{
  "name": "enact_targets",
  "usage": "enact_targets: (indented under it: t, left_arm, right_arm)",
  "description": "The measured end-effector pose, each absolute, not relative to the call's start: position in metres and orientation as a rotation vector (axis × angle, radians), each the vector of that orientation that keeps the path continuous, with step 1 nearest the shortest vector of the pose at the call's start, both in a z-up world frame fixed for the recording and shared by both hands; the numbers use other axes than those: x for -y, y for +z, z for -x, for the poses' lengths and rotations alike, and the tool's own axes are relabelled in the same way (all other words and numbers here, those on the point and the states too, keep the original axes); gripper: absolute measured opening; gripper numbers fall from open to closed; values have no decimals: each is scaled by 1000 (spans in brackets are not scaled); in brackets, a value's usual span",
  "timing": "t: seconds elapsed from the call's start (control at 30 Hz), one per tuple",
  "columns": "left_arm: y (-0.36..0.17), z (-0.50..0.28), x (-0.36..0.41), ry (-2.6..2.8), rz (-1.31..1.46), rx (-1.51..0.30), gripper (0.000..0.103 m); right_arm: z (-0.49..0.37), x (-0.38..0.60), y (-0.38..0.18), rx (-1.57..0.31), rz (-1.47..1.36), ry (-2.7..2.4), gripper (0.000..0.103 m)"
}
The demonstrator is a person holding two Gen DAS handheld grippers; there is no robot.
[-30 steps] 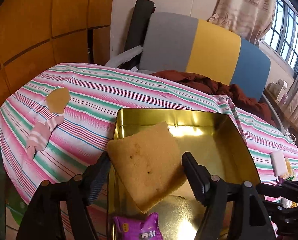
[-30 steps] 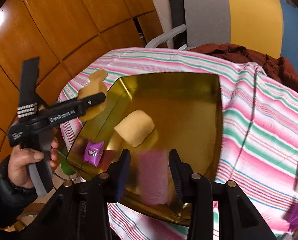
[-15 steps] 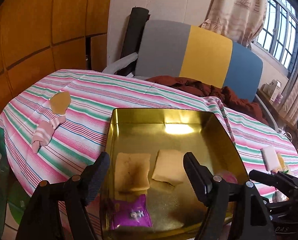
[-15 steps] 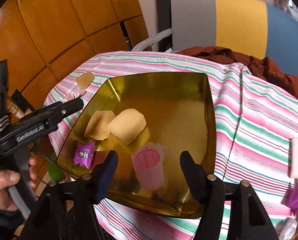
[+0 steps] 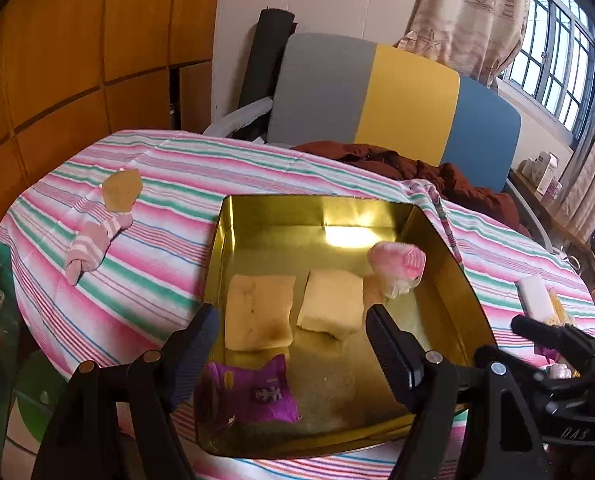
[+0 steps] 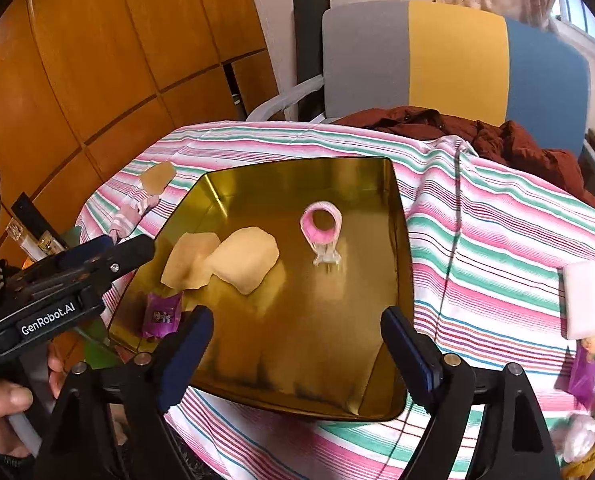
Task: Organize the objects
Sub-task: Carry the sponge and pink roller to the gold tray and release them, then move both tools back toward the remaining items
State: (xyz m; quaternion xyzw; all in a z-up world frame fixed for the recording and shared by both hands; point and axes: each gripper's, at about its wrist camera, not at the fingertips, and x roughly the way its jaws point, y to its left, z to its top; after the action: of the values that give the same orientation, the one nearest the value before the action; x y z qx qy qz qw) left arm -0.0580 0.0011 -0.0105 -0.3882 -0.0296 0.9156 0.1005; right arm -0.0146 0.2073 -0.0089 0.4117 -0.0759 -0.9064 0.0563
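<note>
Left wrist view: left gripper (image 5: pixel 293 344) released, jaws wide, nothing between the pads. A second ago the tan sponge hung between these jaws above the tin; now that sponge (image 5: pixel 257 312) lies flat on the floor of the gold tin (image 5: pixel 445 264), just ahead of the gripper and slightly left. Second sponge (image 5: pixel 331 304) just beside it to the right, purple sachet (image 5: pixel 257 390) close under the gripper at the tin's near edge. Pink roller in clear wrap (image 5: pixel 395 266) ahead and to the right, blurred, likely still settling. Not yet collected: pink striped sock (image 5: pixel 93 242) and tan piece (image 5: pixel 121 190), well off to the left on the striped table (image 5: pixel 169 248).

Right wrist view: right gripper (image 6: pixel 293 344) jaws opening, nothing between them. A second ago they were nearly closed around the pink roller; now the pink roller (image 6: pixel 321 228) sits on the tin floor ahead of the gripper, well apart from the pads, so it is dropped. Both sponges lie ahead-left. Left gripper body enters from the left, held by a hand (image 6: pixel 5 412). White block (image 6: pixel 583 300) and small packets remain on the table off to the right.

Judgement: two items just went into the tin, both grippers are free, next are the leftovers on either side.
</note>
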Motion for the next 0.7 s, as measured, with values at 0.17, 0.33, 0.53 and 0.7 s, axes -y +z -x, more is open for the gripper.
enact_targets:
  t: [0.17, 0.33, 0.53, 0.7]
  left_arm:
    - [-15, 52, 3, 2706, 1171, 99, 77]
    - [-10, 47, 0, 2704, 1156, 91, 77]
    - [-5, 37, -15, 2672, 1123, 39, 77]
    - [-8, 31, -27, 2635, 1122, 3, 77]
  right_arm:
    - [7, -216, -9, 263, -1255, -2781, 88]
    - [0, -213, -6, 231, -1232, -2821, 92]
    - [-5, -205, -3, 194, -1205, -2829, 94]
    - [-11, -206, -2, 185, -1200, -2857, 95]
